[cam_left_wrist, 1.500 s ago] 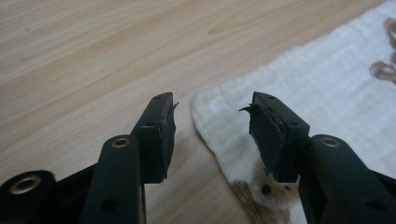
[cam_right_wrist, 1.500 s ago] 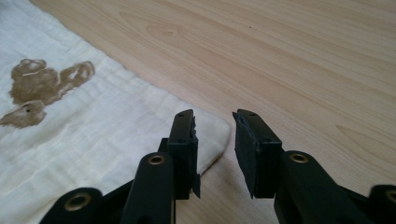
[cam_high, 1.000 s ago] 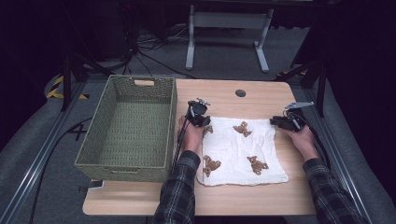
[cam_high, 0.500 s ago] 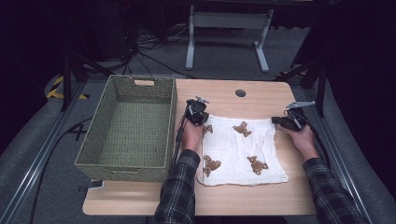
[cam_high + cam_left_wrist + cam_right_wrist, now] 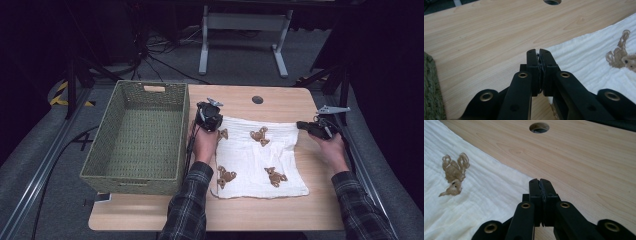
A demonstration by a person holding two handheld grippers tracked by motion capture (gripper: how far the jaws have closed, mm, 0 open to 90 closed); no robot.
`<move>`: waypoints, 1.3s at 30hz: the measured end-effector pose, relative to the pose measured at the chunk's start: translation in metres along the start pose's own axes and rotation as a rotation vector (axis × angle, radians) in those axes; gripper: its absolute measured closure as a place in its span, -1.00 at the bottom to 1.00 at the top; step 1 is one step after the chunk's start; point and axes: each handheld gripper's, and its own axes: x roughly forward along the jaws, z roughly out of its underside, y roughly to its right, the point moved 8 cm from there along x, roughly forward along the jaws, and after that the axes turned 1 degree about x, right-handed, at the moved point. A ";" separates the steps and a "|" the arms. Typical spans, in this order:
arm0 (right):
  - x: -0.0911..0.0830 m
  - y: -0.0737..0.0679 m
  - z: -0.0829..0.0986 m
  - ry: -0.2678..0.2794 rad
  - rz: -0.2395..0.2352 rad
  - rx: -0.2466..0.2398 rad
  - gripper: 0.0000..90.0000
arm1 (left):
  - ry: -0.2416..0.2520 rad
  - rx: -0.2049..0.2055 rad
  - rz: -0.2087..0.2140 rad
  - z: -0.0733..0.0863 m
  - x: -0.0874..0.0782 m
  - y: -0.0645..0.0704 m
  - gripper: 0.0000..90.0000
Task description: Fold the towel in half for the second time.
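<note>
Cloth (image 5: 257,157) flat on counter (image 5: 280,102), beside basket (image 5: 135,135). Left tongs (image 5: 538,53) and right tongs (image 5: 540,182) clenched at its far corners, apparently pinching nothing. Reopen, bite edge, lift evenly.

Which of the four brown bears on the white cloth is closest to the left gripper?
The bear at the cloth's far left corner, right beside the left gripper. The other three lie farther right or nearer the person.

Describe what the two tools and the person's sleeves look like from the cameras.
Both tools are black. The left tool and right tool each carry a grey three-cornered plate on top. Close up, their linkage arms show brass-coloured rivets. A dark cable trails from the left tool. The sleeves are dark plaid.
</note>
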 end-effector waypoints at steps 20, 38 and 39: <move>-0.034 -0.023 0.001 0.041 -0.005 -0.068 0.98 | -0.018 0.035 -0.012 0.021 -0.030 0.020 0.94; -0.056 -0.053 0.027 0.034 -0.041 -0.098 0.98 | -0.017 0.080 0.006 0.051 -0.061 0.045 0.94; -0.058 -0.054 0.028 0.034 -0.042 -0.103 0.98 | -0.023 0.082 0.012 0.053 -0.063 0.047 0.94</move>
